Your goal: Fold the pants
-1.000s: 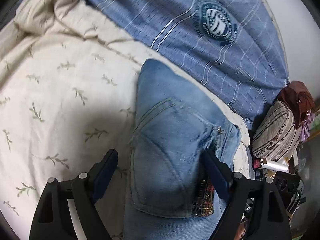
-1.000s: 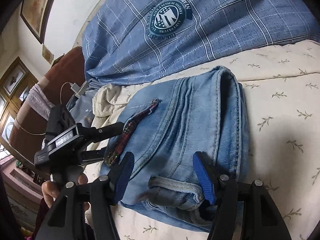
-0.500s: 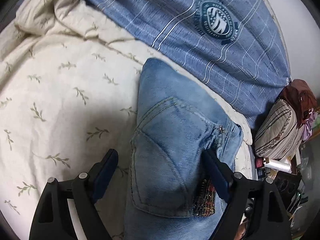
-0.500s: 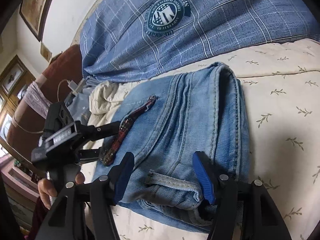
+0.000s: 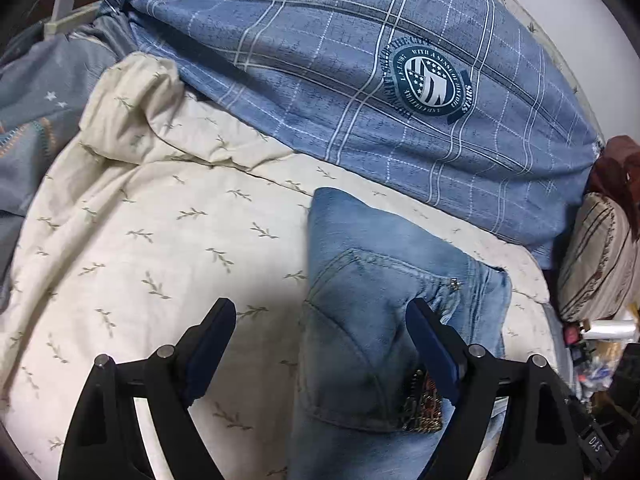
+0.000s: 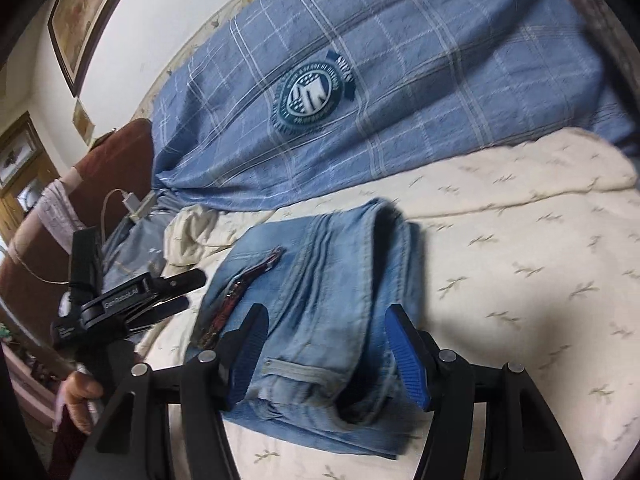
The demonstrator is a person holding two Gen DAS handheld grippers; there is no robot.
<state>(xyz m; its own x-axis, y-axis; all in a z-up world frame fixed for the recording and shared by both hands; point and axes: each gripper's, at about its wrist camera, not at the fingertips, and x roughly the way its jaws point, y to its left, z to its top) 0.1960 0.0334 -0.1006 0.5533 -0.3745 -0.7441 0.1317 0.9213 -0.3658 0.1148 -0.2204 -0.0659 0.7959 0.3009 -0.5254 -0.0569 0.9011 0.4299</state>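
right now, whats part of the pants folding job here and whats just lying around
Part of the job:
- folded jeans
- left gripper, open
- right gripper, open around the jeans' near end

Just lying about:
- blue plaid blanket
- cream leaf-print sheet
- striped pillow
- white charger

Open cream bedsheet lies clear to the left of the folded jeans. A blue checked blanket banks up behind them. A striped pillow and clutter crowd the right edge.
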